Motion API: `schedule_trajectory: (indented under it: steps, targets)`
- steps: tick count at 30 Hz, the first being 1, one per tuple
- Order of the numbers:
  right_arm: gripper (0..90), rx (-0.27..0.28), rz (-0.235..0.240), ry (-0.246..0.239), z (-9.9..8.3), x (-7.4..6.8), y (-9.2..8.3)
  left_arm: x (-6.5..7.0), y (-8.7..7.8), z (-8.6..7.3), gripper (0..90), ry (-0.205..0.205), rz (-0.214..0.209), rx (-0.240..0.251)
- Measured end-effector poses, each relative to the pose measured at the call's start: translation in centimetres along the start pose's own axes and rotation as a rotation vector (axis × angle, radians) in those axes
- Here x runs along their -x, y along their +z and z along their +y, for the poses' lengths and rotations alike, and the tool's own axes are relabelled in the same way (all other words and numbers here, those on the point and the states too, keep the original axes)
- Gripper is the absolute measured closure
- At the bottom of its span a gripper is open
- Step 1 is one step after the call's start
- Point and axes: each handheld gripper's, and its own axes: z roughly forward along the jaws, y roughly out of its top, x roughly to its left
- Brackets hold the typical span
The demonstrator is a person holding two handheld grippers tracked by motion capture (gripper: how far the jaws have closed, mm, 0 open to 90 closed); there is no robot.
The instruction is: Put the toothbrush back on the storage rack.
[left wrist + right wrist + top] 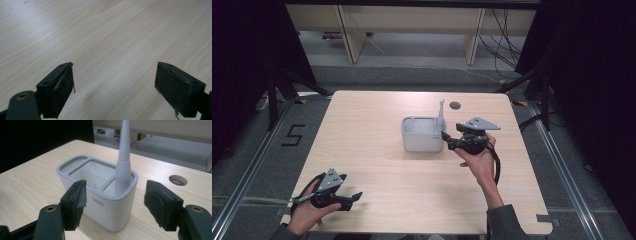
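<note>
Fingers (75, 202) of right gripper (116, 205) gaping wide, holding nothing, sitting just beside white holder (422, 134) at table (377, 150) middle. Holder having three pockets; tall white brush (123, 162) standing upright in end pocket, thin tip pointing up. Left gripper (113, 90) resting near table's front edge, jaws wide apart, empty.

Lighting: even, overhead, moderate; table (412, 175) well lit, surroundings at both sides near black. Shadows: soft, short, beneath the white holder (423, 134) and hands. Glare: pale sheen across the tabletop in the left gripper view. Sharpness: high view soft and low in detail; near jaws slightly blurred in both gripper views.
</note>
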Motion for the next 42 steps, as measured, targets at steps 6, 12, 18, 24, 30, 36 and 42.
schedule_trajectory:
  steps: [6,12,18,24,30,36,42]
  targets:
    - [34.0,-0.011,0.019,-0.011,-0.3,-0.8,-0.4,0.0,0.0,0.0,15.1,-0.003,-0.010,0.004]
    - [33.6,-0.012,0.025,-0.027,-0.9,-1.5,-0.6,-0.1,0.0,0.0,15.1,0.008,-0.004,-0.005]
    - [33.2,-0.030,0.040,-0.011,-1.6,-2.0,-0.7,0.0,0.0,0.0,15.1,0.000,-0.007,0.001]
    - [32.9,-0.037,0.043,-0.033,-1.9,-2.3,-1.0,0.0,0.0,0.0,15.2,-0.001,-0.005,0.001]
    - [33.0,-0.052,0.045,-0.066,-2.3,-2.5,-1.2,0.0,0.0,0.0,15.2,-0.006,-0.010,0.006]
    - [32.8,-0.072,0.047,-0.035,-2.8,-2.9,-1.4,-0.1,0.0,0.0,15.2,0.000,-0.002,0.002]
    - [32.6,-0.076,0.052,-0.048,-3.5,-3.2,-1.2,-0.1,0.1,-0.1,15.2,-0.001,-0.002,0.006]
